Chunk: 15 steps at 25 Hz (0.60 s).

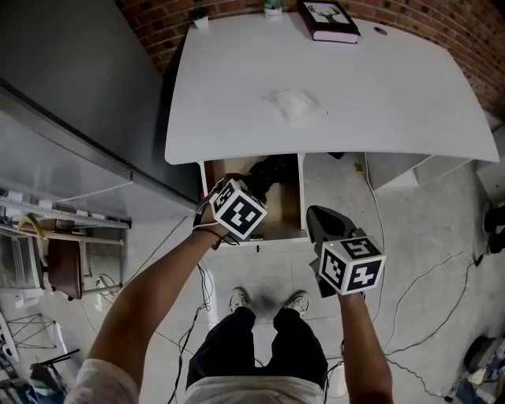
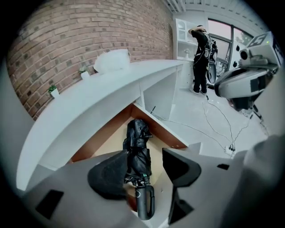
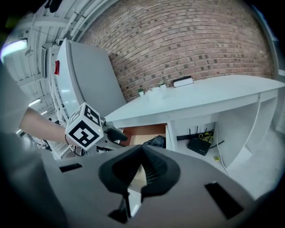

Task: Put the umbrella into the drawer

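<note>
The left gripper [image 2: 144,171] hangs over the open drawer [image 1: 282,215] with its jaws well apart. The umbrella [image 2: 138,151] shows between them in the lower middle of the left gripper view, but the pads do not press it. Folded and black, it lies on the drawer floor with its handle toward the bottom of the frame.

The right gripper [image 3: 142,153], at lower right of the head view, has its tips together on nothing.

The placing looks done. What remains is probably to lift the left gripper straight clear, so that neither pad hooks the handle loop.

The desk [image 1: 379,95] edge overhangs the drawer's back and would meet a careless lift. Farther off are a book [image 1: 327,21] at the top, a router [image 3: 198,145] under the desk and cables [image 2: 218,120] on the floor.
</note>
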### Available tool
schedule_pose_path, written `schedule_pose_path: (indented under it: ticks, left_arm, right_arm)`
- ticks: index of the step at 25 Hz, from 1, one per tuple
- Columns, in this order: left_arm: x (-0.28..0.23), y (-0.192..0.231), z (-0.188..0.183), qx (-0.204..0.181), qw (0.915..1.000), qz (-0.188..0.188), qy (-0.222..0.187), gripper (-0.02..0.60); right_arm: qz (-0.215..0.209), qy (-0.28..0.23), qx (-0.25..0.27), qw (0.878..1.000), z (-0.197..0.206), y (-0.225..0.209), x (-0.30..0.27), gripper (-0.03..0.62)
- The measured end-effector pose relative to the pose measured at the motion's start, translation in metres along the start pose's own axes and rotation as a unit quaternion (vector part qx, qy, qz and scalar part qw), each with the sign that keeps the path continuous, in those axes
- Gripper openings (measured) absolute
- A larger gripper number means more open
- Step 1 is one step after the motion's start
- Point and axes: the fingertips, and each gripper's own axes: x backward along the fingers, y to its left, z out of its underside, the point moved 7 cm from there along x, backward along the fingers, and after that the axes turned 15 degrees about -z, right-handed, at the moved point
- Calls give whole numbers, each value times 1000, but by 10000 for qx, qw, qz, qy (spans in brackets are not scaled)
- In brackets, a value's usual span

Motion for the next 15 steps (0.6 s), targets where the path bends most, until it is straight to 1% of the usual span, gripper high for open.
schedule_pose_path:
  ticks: [6,10,12,15]
  left_arm:
    - [57,17,-4,401,9990,98,-198,229]
    - [99,32,-8,786,9959,30,-445,206]
    - [122,38,-14,981,9930,37,-662,185]
    - [158,48,-20,1461,9837,155,-1033,172]
  right_arm:
    - [41,5,85,10000,-28,29,13,3]
    - [9,47,122,9999,-46,51,21,3]
    - [-13,47,174,9998,-56,62,31,3]
    - [-18,32,294,9996,-72,78,41,3]
